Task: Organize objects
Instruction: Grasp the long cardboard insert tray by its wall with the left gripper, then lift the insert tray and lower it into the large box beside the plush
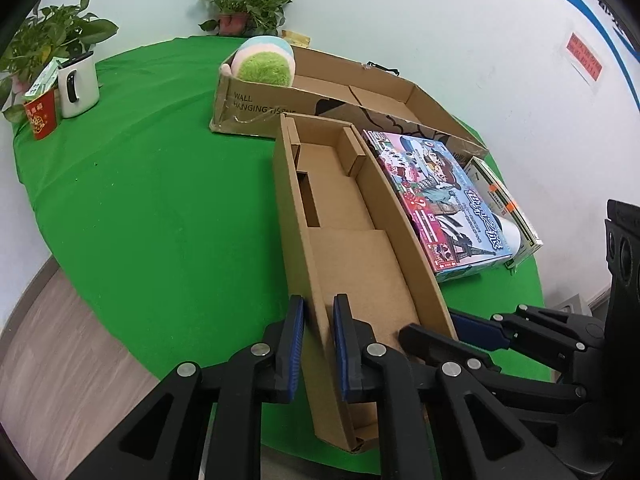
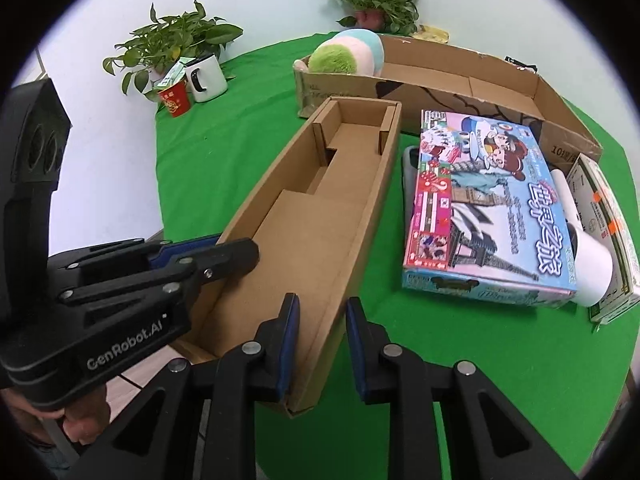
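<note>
Left hand-held gripper (image 1: 318, 354) is pinching the left wall of the long narrow cardboard box (image 1: 352, 216) at its near end, pads clamped on the cardboard. Right hand-held gripper (image 2: 320, 344) is straddling the box's right wall, nearly closed; pad contact unclear. The box is sitting on the green bench (image 1: 160, 200), its near end overhanging the edge. Just right, a colourful board game box (image 2: 484, 208) is lying flat. Farther back, a large open carton (image 2: 460, 80) is holding a plush ball (image 2: 348, 56). Far left, a white mug (image 2: 206, 78).
</note>
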